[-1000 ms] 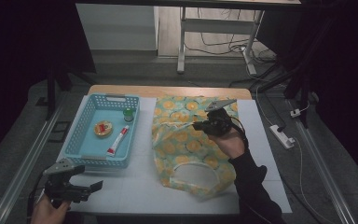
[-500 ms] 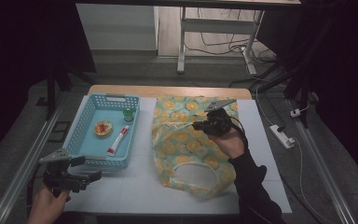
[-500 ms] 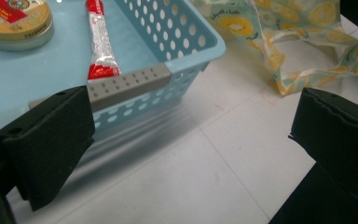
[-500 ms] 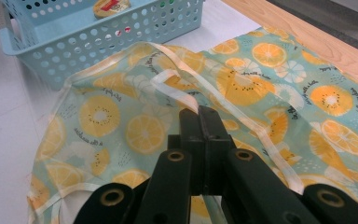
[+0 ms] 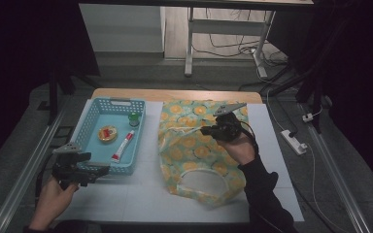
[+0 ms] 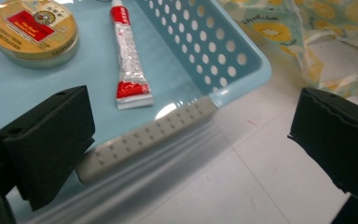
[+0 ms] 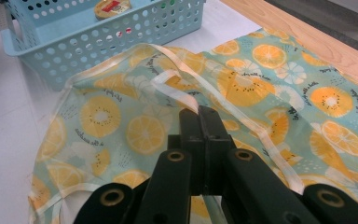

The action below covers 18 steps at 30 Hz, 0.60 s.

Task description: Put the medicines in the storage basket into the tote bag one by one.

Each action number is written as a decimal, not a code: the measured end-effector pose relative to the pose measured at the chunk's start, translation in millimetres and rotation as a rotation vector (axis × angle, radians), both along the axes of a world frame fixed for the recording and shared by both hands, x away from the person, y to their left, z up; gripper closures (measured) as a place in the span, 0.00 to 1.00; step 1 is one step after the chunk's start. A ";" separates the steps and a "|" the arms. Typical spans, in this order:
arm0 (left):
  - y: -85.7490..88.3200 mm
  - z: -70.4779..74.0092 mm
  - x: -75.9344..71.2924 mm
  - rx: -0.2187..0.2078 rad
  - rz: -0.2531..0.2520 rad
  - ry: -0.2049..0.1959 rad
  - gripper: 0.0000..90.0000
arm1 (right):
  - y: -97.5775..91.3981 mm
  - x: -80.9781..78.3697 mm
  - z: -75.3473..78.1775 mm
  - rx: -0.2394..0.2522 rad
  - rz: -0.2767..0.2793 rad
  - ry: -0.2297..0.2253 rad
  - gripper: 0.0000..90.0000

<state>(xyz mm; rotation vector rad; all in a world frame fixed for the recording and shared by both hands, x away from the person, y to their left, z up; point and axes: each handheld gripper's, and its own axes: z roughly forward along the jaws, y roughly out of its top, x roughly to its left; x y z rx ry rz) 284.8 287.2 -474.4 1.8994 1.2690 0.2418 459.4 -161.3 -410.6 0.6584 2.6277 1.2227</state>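
My right tool [image 5: 212, 128] was clamped on a strap of the soft, fruit-printed fabric bag [image 5: 194, 148] lying flat on the desk [image 5: 136, 196] — a pinch to keep its mouth up for loading. My left tool [image 5: 99, 171], jaws apart, hovered at the perforated blue plastic basket [image 5: 94, 114] — crimped tube [image 6: 127, 65] and round tin [image 6: 30, 29] inside.

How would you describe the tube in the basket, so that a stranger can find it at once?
Look at the light blue basket on the left side of the white table. Inside lie three small things; the tube is nearest the person. It alone is long and flat, white with red ends, unlike the round tin and green-capped bottle.
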 end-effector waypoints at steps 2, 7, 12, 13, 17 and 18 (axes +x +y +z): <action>1.1 -0.3 4.7 0.004 0.003 0.004 0.00 | 0.0 0.0 0.0 0.002 0.000 -0.001 1.00; 2.7 -2.0 16.4 0.016 0.003 0.017 0.00 | 0.4 -0.3 0.2 0.005 0.001 -0.002 1.00; 3.4 -2.2 27.1 0.022 0.012 0.036 0.00 | 0.2 -0.5 0.8 0.009 0.002 -0.004 1.00; 3.8 -1.9 29.2 0.027 0.011 0.039 0.00 | 0.2 -0.6 0.9 0.009 0.002 -0.004 1.00; 4.8 0.5 37.3 0.038 0.022 0.039 0.00 | 0.2 -0.6 0.9 0.011 0.002 -0.004 1.00; 4.8 1.0 38.9 0.039 0.026 0.037 0.00 | 0.3 -0.6 1.0 0.012 0.002 -0.005 1.00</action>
